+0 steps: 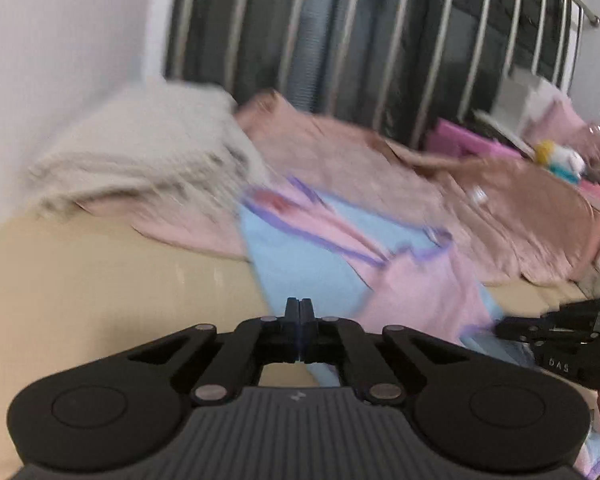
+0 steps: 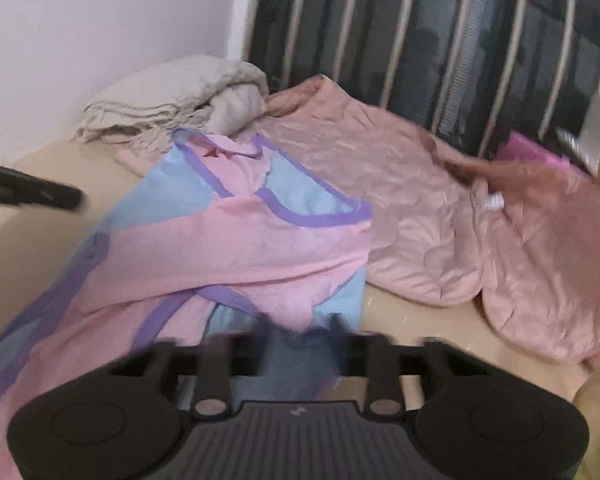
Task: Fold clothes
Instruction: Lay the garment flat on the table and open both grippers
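The pink-and-blue, purple-trimmed mesh garment [image 2: 228, 248] at centre frame looks light, limp and slippery; best pinched along its purple hem. The left gripper [image 1: 299, 307] is closed, empty. The right gripper [image 2: 300, 332], blurred at bottom, reads closed, seemingly pinching that fabric.

I see the pink and light-blue garment [image 2: 228, 240] with purple trim lying crumpled on the beige surface in front of me, its purple-edged neckline at the far end; the near hem is blurred, possibly bunched.

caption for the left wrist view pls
Left gripper, fingers shut and empty, at the edge of a pink-and-blue garment on a tan surface.
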Motion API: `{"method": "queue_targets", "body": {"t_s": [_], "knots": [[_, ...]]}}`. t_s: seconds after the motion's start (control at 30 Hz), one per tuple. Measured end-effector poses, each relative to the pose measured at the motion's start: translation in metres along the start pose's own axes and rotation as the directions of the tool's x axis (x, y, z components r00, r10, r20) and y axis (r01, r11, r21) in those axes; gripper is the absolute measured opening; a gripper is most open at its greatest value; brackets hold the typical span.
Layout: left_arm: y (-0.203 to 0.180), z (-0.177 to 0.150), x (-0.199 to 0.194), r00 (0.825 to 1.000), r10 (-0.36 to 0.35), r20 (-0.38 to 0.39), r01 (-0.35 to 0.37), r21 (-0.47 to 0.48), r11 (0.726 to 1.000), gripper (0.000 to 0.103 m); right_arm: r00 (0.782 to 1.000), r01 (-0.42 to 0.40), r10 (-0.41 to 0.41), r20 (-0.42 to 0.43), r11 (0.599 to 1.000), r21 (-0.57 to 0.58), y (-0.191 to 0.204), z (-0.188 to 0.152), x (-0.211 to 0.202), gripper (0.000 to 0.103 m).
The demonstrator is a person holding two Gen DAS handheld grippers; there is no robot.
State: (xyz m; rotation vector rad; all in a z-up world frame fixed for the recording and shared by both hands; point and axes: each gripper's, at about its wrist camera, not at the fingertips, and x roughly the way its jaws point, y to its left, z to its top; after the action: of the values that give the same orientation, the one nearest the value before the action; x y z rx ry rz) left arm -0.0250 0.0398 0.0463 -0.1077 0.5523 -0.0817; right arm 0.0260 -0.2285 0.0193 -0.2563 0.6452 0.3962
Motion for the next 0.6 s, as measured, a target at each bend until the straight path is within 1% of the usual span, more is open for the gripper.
{"method": "queue_targets", "body": {"t_s": [0.03,0.07,0.1,0.13,0.17,0.2,0.23,0.27,0.3,0.33,0.4,0.53,0.6], "knots": [[0.003,0.000,-0.006,0.999,0.034,0.008,-0.034,0.005,0.999,0.000,1.000,0.006,-0.005,-0.005,0.999,0.032,-0.004,0.000,0.002,0.003],[0.005,-0.001,-0.008,0.999,0.051,0.001,-0.051,0.005,0.999,0.000,1.000,0.012,-0.012,-0.005,0.998,0.069,-0.008,0.000,0.003,0.003],[0.006,-0.001,-0.007,0.999,0.030,-0.020,-0.030,-0.003,1.000,0.003,1.000,0.020,-0.020,-0.005,0.995,0.096,-0.011,0.000,0.003,0.003],[0.005,-0.002,-0.003,0.998,-0.030,-0.061,0.030,-0.006,1.000,0.010,1.000,0.025,-0.025,0.000,0.994,0.104,-0.012,-0.001,0.002,0.003],[0.003,-0.003,0.001,0.991,-0.090,-0.101,0.089,-0.012,0.996,0.025,1.000,0.017,-0.019,0.014,0.995,0.102,-0.012,-0.001,-0.002,0.004],[-0.003,-0.004,0.006,0.984,-0.131,-0.124,0.133,0.010,0.991,0.033,1.000,-0.003,0.001,0.026,0.995,0.095,-0.010,-0.001,-0.006,0.008],[-0.011,-0.005,0.010,0.982,-0.144,-0.121,0.151,0.050,0.987,0.042,0.999,-0.026,0.023,0.034,0.996,0.087,-0.007,-0.001,-0.009,0.008],[-0.019,-0.007,0.015,0.984,-0.138,-0.109,0.150,0.108,0.983,0.042,0.999,-0.040,0.037,0.037,0.996,0.078,-0.005,-0.001,-0.012,0.008],[-0.025,-0.008,0.022,0.988,-0.111,-0.104,0.126,0.154,0.980,0.042,0.998,-0.047,0.044,0.038,0.997,0.068,-0.001,-0.001,-0.014,0.009],[-0.030,-0.010,0.030,0.992,-0.067,-0.106,0.086,0.192,0.978,0.042,0.998,-0.049,0.047,0.035,0.997,0.058,0.001,-0.002,-0.015,0.009],[-0.034,-0.013,0.039,0.993,-0.039,-0.113,0.066,0.244,0.968,0.042,0.999,-0.047,0.045,0.030,0.998,0.047,0.004,-0.003,-0.017,0.009],[-0.025,-0.018,0.047,0.982,-0.109,-0.154,0.141,0.216,0.966,0.041,0.998,-0.059,0.059,0.023,0.997,0.040,0.003,-0.007,-0.019,0.009],[-0.022,-0.019,0.051,0.977,-0.141,-0.162,0.172,0.197,0.965,0.036,0.998,-0.060,0.059,0.020,0.997,0.039,0.001,-0.007,-0.018,0.009]]}}
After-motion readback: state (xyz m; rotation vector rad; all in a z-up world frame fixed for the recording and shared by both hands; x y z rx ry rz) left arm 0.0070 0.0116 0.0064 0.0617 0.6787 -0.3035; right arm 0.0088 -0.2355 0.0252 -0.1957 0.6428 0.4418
